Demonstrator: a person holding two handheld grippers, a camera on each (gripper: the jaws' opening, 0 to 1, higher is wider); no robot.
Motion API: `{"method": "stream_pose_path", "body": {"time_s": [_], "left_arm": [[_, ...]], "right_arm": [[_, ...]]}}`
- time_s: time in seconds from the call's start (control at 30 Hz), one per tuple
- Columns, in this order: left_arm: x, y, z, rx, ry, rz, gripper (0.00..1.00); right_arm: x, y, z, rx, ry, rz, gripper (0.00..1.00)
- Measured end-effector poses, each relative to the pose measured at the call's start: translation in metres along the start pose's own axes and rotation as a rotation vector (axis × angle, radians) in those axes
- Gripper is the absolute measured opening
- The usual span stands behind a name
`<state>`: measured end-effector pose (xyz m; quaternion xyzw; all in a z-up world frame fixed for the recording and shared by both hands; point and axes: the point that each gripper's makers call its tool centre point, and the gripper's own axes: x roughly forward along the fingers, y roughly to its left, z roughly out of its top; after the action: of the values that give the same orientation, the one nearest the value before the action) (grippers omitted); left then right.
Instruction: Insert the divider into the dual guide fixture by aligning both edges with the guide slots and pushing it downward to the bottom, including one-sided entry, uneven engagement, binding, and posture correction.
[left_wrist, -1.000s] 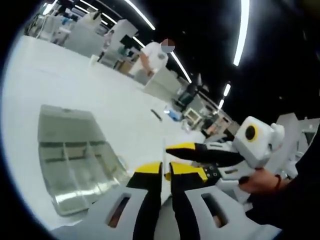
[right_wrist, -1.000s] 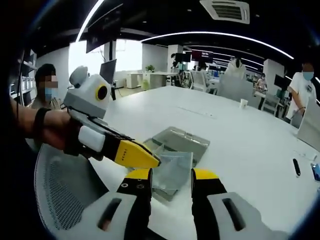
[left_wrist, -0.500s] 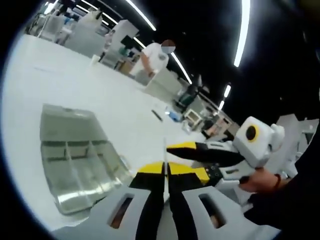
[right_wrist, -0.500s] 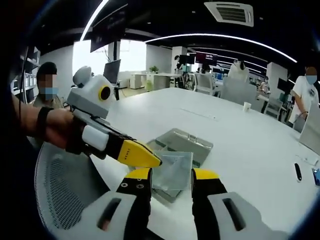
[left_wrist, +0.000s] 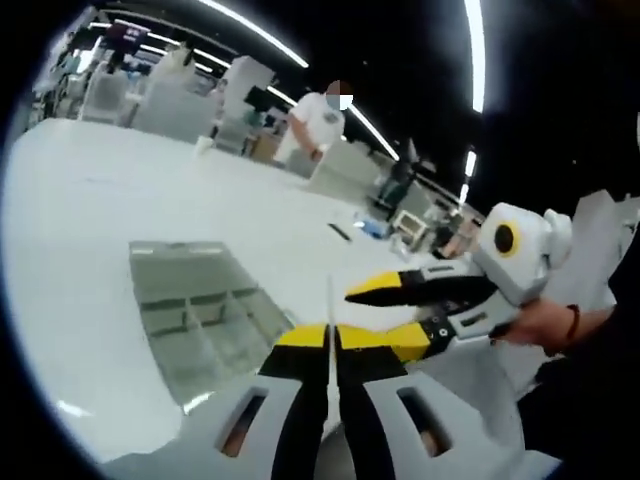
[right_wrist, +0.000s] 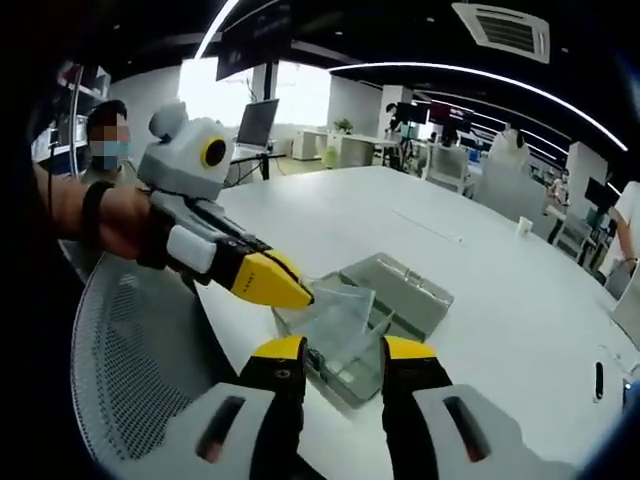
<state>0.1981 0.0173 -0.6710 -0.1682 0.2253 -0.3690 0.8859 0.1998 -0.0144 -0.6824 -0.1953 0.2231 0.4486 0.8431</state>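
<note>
Pinching the clear divider (right_wrist: 338, 312) between closed jaws, the left gripper (left_wrist: 330, 340) holds it above the fixture (right_wrist: 400, 296) on the table (right_wrist: 520, 300), while the right gripper (right_wrist: 333, 352) hangs open; level both edges over the slots before pushing.

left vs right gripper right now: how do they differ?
Jaws: the left gripper is shut on the clear divider, pinching one edge; the right gripper is open.
Load: the left gripper holds the divider above the clear fixture; the right gripper holds nothing.
Pose: the left gripper comes in from the side, tips toward the fixture; the right gripper sits nearer, behind the divider.
Shared: yellow-tipped black jaws, white bodies, both hand-held over the white table.
</note>
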Motion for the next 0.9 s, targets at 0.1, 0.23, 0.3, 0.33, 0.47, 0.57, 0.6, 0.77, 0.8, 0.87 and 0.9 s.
{"method": "stream_pose_path", "body": {"time_s": [0.1, 0.23, 0.3, 0.33, 0.47, 0.57, 0.6, 0.77, 0.8, 0.87, 0.9], "left_arm": [[-0.005, 0.003, -0.002, 0.061, 0.012, 0.019, 0.00], [-0.010, 0.006, -0.007, 0.167, 0.055, 0.046, 0.00], [-0.011, 0.007, -0.007, 0.203, 0.066, 0.059, 0.00], [-0.012, 0.007, -0.007, 0.215, 0.066, 0.063, 0.00], [-0.012, 0.008, -0.006, 0.254, 0.057, 0.074, 0.00], [-0.013, 0.011, -0.008, 0.296, 0.070, 0.085, 0.00], [-0.013, 0.011, -0.008, 0.298, 0.073, 0.085, 0.00], [-0.015, 0.013, -0.011, 0.349, 0.094, 0.100, 0.00], [-0.015, 0.013, -0.012, 0.357, 0.100, 0.097, 0.00], [-0.015, 0.013, -0.014, 0.372, 0.112, 0.094, 0.00], [-0.015, 0.012, -0.015, 0.384, 0.119, 0.091, 0.00]], "right_arm": [[0.003, -0.001, 0.006, 0.008, -0.008, 0.004, 0.26], [0.008, 0.006, 0.007, -0.033, 0.017, 0.049, 0.25], [0.010, 0.006, 0.011, -0.089, 0.010, 0.063, 0.25], [0.010, 0.006, 0.011, -0.103, 0.021, 0.067, 0.26], [0.015, 0.011, 0.012, -0.156, 0.051, 0.111, 0.26], [0.020, 0.015, 0.015, -0.244, 0.078, 0.136, 0.25], [0.021, 0.015, 0.016, -0.256, 0.079, 0.142, 0.25], [0.025, 0.017, 0.017, -0.312, 0.098, 0.177, 0.25], [0.026, 0.018, 0.017, -0.325, 0.094, 0.183, 0.23], [0.026, 0.020, 0.017, -0.316, 0.096, 0.195, 0.21], [0.026, 0.021, 0.017, -0.321, 0.098, 0.204, 0.21]]}}
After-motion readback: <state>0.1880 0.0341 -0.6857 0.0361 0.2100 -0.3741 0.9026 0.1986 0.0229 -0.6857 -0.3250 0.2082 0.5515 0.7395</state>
